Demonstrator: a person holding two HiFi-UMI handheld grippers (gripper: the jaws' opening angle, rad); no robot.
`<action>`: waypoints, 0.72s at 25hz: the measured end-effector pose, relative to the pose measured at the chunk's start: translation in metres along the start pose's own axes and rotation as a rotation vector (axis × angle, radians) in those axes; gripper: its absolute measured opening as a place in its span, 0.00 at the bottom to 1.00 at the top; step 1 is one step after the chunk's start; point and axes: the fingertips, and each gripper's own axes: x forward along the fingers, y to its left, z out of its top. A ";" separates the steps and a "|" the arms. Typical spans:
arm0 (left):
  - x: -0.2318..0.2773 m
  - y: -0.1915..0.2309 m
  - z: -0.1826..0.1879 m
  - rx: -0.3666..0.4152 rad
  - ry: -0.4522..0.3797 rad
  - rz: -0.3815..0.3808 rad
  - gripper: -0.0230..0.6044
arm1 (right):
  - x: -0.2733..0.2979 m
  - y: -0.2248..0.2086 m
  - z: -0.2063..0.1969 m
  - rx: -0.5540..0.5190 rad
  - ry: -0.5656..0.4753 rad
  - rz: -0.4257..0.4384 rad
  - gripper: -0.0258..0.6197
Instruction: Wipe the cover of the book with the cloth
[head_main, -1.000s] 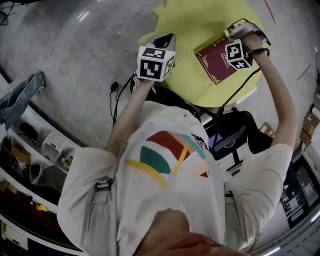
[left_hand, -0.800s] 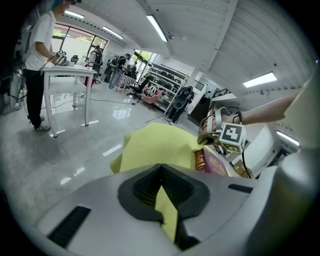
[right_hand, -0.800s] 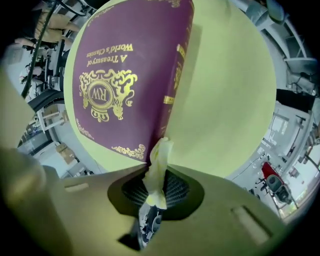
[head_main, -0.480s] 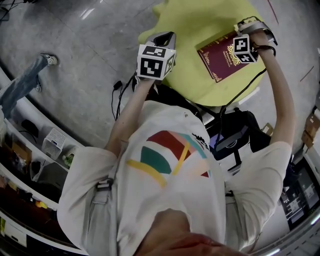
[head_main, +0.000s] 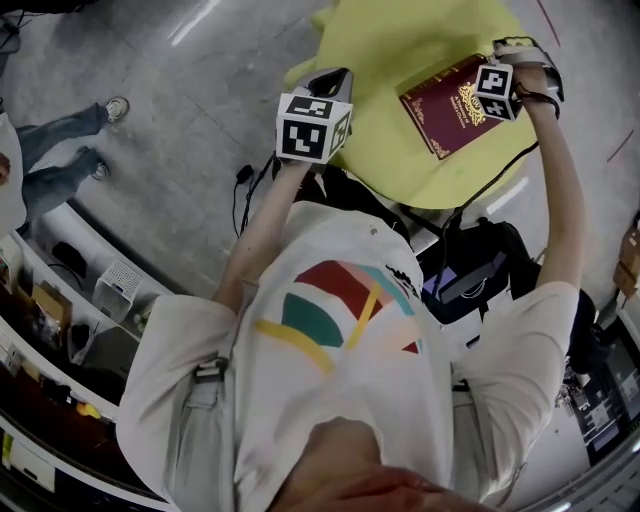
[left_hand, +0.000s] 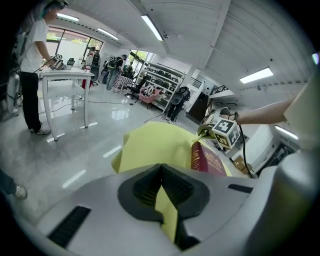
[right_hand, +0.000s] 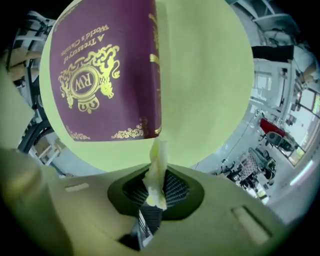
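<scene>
Covering the surface: yellow sheet (head_main: 400, 40) draped over a round-edged top, hanging past the rim.
Room: I see a glossy grey floor (head_main: 180, 110), strip lights (left_hand: 152, 27) on a white ceiling and a big open hall. A bystander (head_main: 50, 185) in jeans is at the left of the head view. Another person (left_hand: 35, 60) stands at a white table (left_hand: 65, 75).
Book: maroon book (head_main: 448, 112) with a gold emblem, flat on the sheet, cover up, at the right side near the rim.
Book axis: long axis runs lower left to upper right in the head view. From the right gripper view the title reads upside down, and the spine with gold bands is on the cover's right edge.
Left gripper: left gripper (left_hand: 161, 186) has its jaws closed, pinching a fold of the yellow sheet at its edge, well apart from the book.
Right gripper: right gripper (right_hand: 156, 175) has its jaws clamped on a pale cloth (right_hand: 157, 160). The cloth's free end reaches the book's near corner by the spine. I can't confirm contact.
Shelves: shelves (head_main: 70, 310) at lower left hold a white box and small items I can't make out.
Racks: racks (left_hand: 160, 80) far back carry dark items, too small to tell.
</scene>
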 end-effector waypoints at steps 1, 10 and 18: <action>-0.001 -0.002 0.001 0.004 -0.004 -0.002 0.06 | -0.004 -0.003 0.000 0.047 -0.008 -0.016 0.09; -0.018 -0.050 0.069 0.163 -0.116 -0.075 0.06 | -0.105 -0.031 -0.001 1.014 -0.334 -0.131 0.09; -0.067 -0.153 0.171 0.377 -0.352 -0.284 0.06 | -0.265 -0.030 -0.060 1.864 -0.675 -0.528 0.09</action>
